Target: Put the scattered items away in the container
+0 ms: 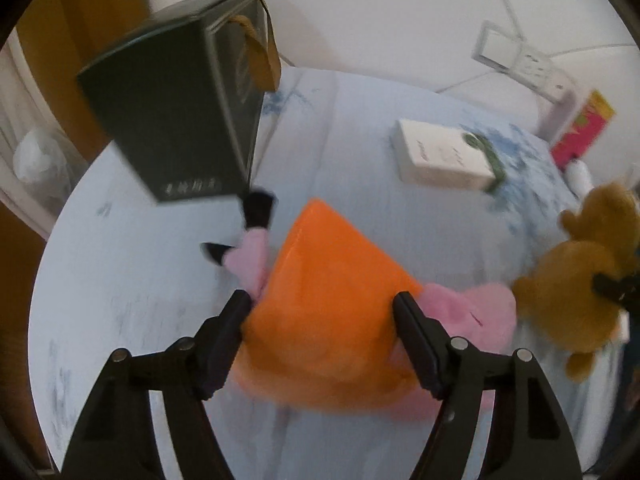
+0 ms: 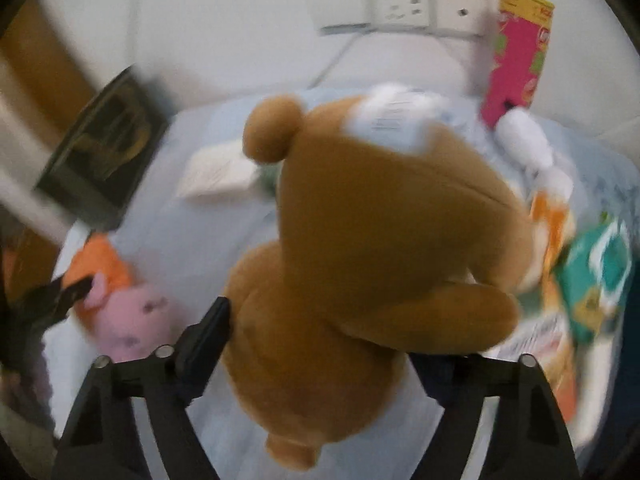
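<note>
Left gripper [image 1: 324, 304], jaws wide, clasps the orange-and-pink plush toy [image 1: 332, 292]. Right gripper [image 2: 316, 320], jaws wide, clasps the brown teddy bear [image 2: 360, 240].

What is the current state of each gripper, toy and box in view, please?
Left gripper: jaws closed on the pink plush with the orange hat.
Right gripper: jaws around the brown teddy bear, lifted off the cloth.
Dark box: tilted, strap handle up.
White box: lying flat on the cloth.
Pink carton: upright against the wall.
Green packet: lying on the cloth.
</note>
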A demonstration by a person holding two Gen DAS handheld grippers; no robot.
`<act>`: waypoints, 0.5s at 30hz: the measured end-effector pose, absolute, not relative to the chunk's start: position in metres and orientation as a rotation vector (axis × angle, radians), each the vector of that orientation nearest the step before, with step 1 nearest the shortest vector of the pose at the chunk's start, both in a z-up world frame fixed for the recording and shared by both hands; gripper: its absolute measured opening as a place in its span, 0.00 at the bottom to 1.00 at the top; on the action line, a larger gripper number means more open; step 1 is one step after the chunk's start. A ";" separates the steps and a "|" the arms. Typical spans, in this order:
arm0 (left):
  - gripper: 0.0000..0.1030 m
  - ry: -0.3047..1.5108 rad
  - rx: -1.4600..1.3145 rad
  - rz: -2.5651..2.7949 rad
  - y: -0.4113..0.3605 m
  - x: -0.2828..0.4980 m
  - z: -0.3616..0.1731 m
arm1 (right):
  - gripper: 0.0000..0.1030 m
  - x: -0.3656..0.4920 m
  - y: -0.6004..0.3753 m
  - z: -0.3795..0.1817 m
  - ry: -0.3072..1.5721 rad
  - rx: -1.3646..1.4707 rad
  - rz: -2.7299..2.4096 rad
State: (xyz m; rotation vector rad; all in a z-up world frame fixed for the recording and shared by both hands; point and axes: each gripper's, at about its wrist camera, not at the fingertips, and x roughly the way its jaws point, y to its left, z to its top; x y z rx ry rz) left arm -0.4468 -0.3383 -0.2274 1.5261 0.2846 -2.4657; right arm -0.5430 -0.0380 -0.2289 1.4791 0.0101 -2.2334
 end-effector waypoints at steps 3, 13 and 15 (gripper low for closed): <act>0.71 0.265 1.580 -2.455 -0.325 -0.412 -0.228 | 0.69 -0.495 -0.025 -0.231 -0.023 1.522 -2.190; 0.72 0.258 1.614 -2.443 -0.318 -0.330 -0.218 | 0.66 -0.407 0.040 -0.223 -0.178 1.595 -2.197; 0.74 0.211 1.574 -2.450 -0.322 -0.329 -0.208 | 0.67 -0.405 0.047 -0.217 -0.180 1.582 -2.224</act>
